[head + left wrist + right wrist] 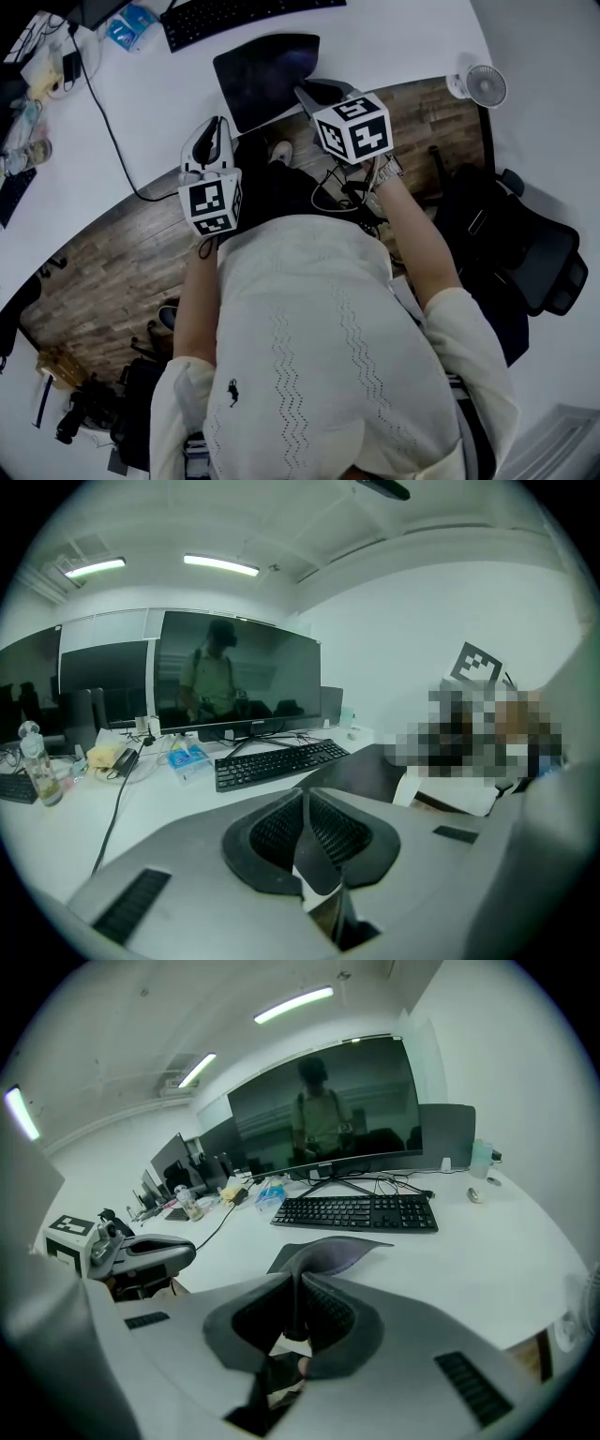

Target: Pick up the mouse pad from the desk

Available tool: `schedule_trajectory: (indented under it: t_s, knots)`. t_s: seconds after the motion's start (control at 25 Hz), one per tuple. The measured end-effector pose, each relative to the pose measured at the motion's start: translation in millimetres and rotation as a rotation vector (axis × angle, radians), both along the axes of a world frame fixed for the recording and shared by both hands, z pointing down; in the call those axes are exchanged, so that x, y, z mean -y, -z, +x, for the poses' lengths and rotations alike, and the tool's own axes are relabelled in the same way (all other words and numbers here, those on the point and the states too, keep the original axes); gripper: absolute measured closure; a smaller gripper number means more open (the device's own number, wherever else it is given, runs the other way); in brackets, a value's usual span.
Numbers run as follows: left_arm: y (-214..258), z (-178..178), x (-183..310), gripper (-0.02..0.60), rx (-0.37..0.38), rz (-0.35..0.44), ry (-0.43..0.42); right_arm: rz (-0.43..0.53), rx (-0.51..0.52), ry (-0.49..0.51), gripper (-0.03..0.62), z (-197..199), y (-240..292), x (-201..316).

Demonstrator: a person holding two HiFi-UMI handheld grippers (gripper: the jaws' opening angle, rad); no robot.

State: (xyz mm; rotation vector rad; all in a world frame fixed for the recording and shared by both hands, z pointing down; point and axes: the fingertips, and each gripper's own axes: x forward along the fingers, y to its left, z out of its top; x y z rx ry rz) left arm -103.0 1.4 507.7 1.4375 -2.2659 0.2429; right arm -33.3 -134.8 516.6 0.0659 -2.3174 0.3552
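The right gripper (316, 92) pinches the near corner of the mouse pad (267, 80) and curls it up at the front edge of the white desk (403, 47). The rest of the pad lies toward the keyboard (234, 14). The left gripper (216, 131) is pressed together on nothing, just beside the pad's left side. A big monitor (323, 1105) stands behind.

- The left hand-held gripper (214, 142) sits centre-left in the head view and points up the frame. Its jaws are pressed together with nothing between them.
- The right hand-held gripper (317, 92) is at upper centre, higher in the frame than the left. Its jaws are clamped on the pad (267, 75) at its near corner.
- Both forearms reach up the frame from the torso at lower centre. The left forearm (195, 300) runs nearly straight, and the right forearm (424, 239) slants in from the right.
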Motion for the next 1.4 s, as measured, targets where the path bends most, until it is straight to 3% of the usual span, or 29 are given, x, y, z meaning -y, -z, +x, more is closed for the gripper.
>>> schedule_trajectory:
  t_s: [0.52,0.92,1.4]
  knots:
    - [26,0,-6,0.557,0.038,0.049,-0.007,0.053,0.043,-0.006,0.565,5,30,-8]
    - [43,-5,-13,0.557,0.06,0.084,0.01,-0.002,0.136,-0.068,0.565,2,63,-15]
    - [74,-4,-15,0.557,0.083,0.149,0.022,0.019,0.209,-0.092,0.565,6,97,-20]
